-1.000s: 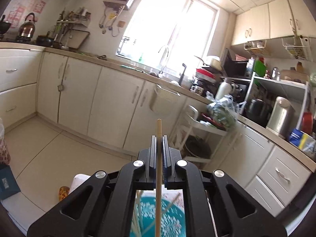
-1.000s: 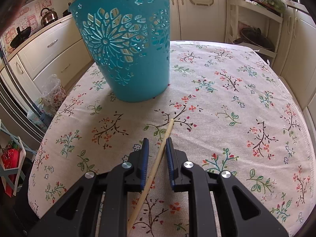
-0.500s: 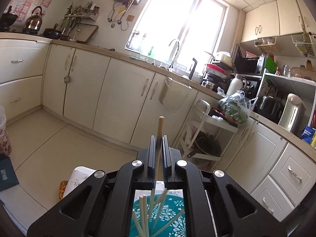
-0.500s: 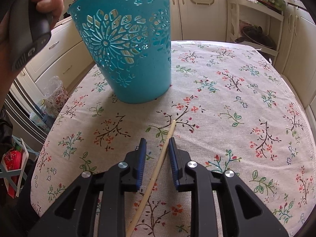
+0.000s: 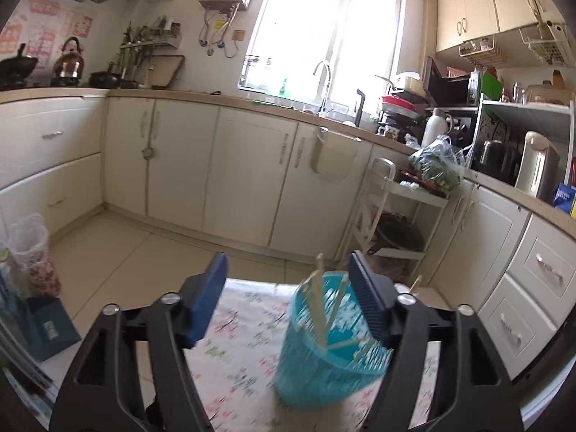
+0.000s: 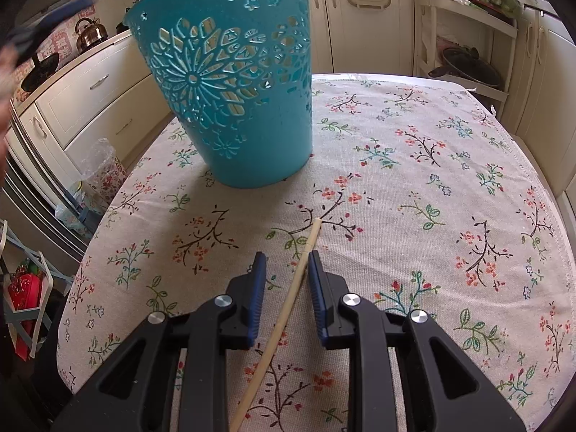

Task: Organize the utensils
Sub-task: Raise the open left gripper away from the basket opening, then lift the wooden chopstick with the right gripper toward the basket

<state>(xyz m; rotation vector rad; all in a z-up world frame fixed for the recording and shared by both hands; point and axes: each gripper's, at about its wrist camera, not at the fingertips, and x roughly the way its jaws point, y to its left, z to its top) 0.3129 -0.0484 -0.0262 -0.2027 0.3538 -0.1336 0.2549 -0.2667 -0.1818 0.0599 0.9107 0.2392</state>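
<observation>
Left hand-held gripper (image 5: 288,288): jaws just sprang apart, nothing between them, wide and released above the teal basket (image 6: 230,86). Several chopsticks (image 5: 318,306) stand leaning inside the basket. Basket sits upright on the floral cloth (image 6: 432,198) covering the bench. Right hand-held gripper (image 6: 287,277): jaws have been opening slightly, now partly parted, straddling one chopstick (image 6: 288,306) lying flat on the cloth near the basket; right pad just beside it, no squeeze.

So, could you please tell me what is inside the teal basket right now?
Several wooden chopsticks stand leaning inside the teal basket, tips poking above its rim. Their lower ends and the basket's bottom are hidden by its wall.
</observation>
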